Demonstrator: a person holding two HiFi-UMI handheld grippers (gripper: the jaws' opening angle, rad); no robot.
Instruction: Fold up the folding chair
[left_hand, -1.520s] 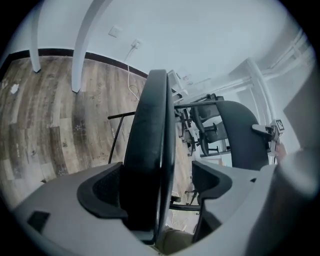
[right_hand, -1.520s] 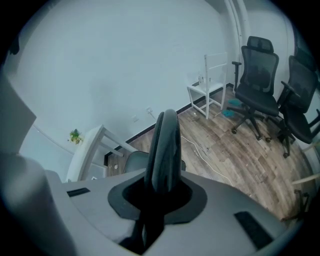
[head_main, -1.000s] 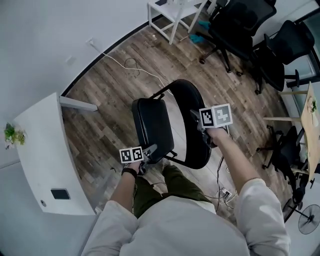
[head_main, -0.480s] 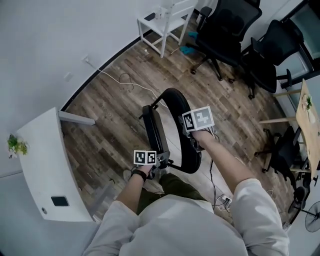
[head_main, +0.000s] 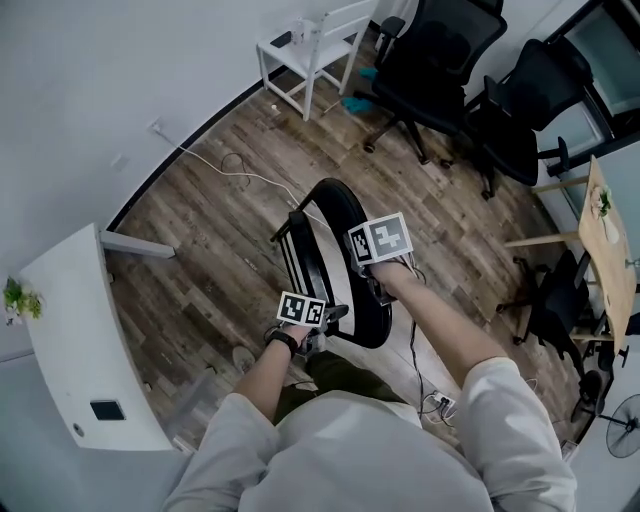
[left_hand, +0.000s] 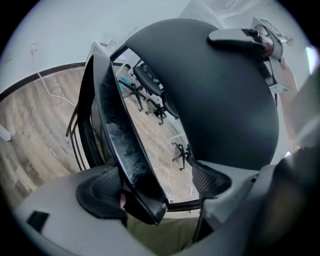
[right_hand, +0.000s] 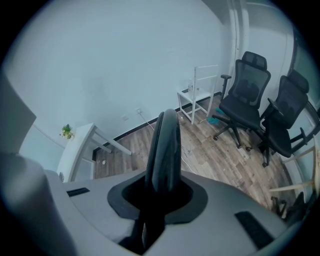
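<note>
The black folding chair stands on the wood floor in front of me. In the head view its seat (head_main: 306, 262) is tipped up almost flat against the round backrest (head_main: 337, 208). My left gripper (head_main: 327, 317) is at the seat's front edge. In the left gripper view that edge (left_hand: 125, 150) lies against the left finger (left_hand: 97, 192), with a gap to the other one, so the left gripper (left_hand: 157, 192) stands open. My right gripper (head_main: 372, 274) is shut on the backrest's top rim (right_hand: 165, 145), seen edge-on between the jaws of the right gripper (right_hand: 159, 192).
A white desk (head_main: 70, 330) stands at the left and a white side table (head_main: 300, 45) at the back wall. Two black office chairs (head_main: 440, 55) (head_main: 525, 100) fill the back right. A white cable (head_main: 235, 165) runs across the floor. A wooden table (head_main: 612, 250) is at the right.
The left gripper has swung up and toward the backrest, carrying the seat from lying flat to nearly upright. The right gripper has stayed on the backrest rim, shifting only slightly.
</note>
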